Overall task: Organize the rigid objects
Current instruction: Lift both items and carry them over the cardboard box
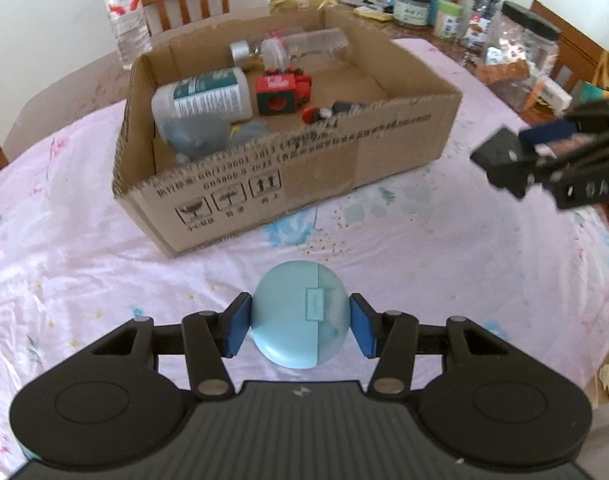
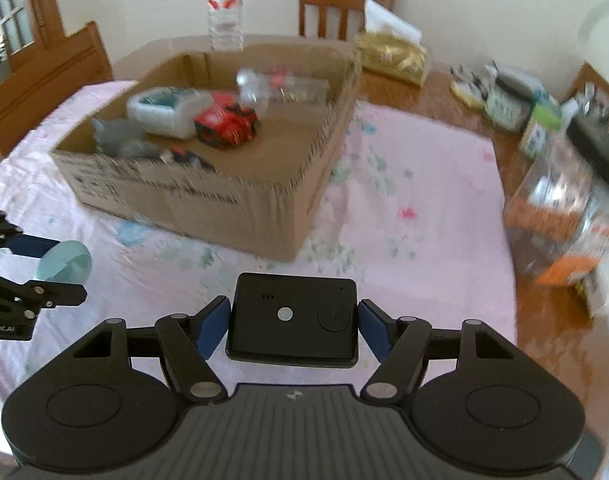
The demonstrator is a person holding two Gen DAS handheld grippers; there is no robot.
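My left gripper is shut on a round light-blue case, held above the pink cloth in front of the cardboard box. My right gripper is shut on a black rectangular device with a round button, held to the right of the box. The right gripper also shows in the left wrist view, and the left gripper with the blue case in the right wrist view. The box holds a white bottle, a red toy, a clear bottle and grey items.
A pink floral cloth covers the table. A water bottle stands behind the box. Jars, packets and a clear plastic container crowd the table's right side. Wooden chairs surround the table.
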